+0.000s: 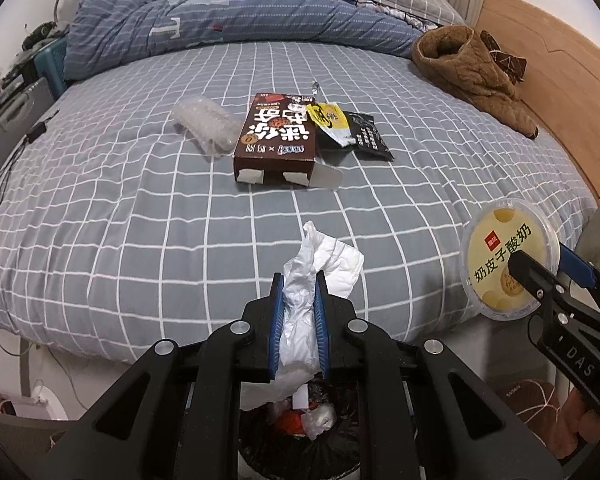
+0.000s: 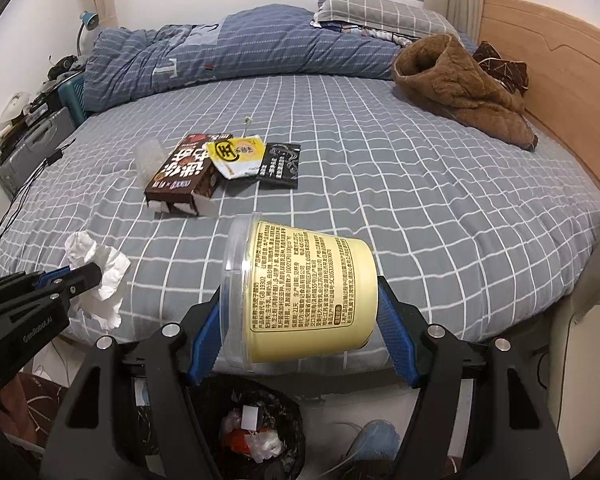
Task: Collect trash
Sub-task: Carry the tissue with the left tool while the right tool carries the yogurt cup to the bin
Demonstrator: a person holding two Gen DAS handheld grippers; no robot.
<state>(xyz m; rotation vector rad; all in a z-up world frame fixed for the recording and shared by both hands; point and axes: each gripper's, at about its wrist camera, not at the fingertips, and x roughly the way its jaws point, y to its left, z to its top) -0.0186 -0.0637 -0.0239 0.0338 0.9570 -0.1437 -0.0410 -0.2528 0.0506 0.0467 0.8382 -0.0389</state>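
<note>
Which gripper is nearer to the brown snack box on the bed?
Left. The left gripper, shut on a crumpled tissue, hangs almost straight in front of the brown snack box; the right gripper, holding the yogurt cup, is farther right.

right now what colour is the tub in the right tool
Pale yellow tub with a clear lid; shows best in the right wrist view.

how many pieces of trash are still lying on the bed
5, all mid-bed: a clear plastic tray at left, the brown box beside it, a yellow wrapper and black packet to its right, a small clear scrap behind. More may hide under the box.
</note>
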